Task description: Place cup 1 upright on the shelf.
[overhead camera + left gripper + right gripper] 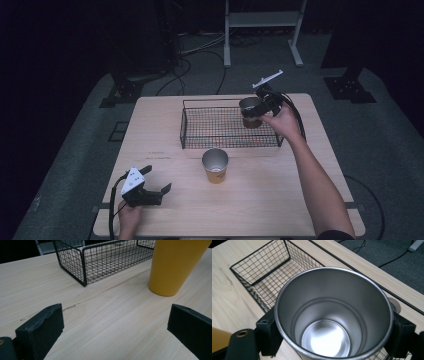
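Nearest the person's edge of the wooden table (165, 210), well short of the wire basket (200, 131), the left gripper (159, 191) rests low over the wood with its jaws spread wide and nothing between them. In the left gripper view, bare tabletop lies between the two black jaws, and the basket's near corner stands beyond them.

Just in front of the basket's near long side stands a yellow cup (215, 165) with a silvery metal lining, upright and mouth up. It carries a small dark print on its side, too small to read. In the left gripper view its yellow wall (175, 265) rises close beside the basket.

Farther off, over the basket's right end, the right gripper (256, 111) pinches a second metal-lined cup (250, 112), dark brown on the outside, upright and above the mesh floor. In the right gripper view the jaws press on either side of the cup (334, 315) just under its rim, and its shiny inside holds nothing. The basket's black mesh (267, 267) stretches away behind it.
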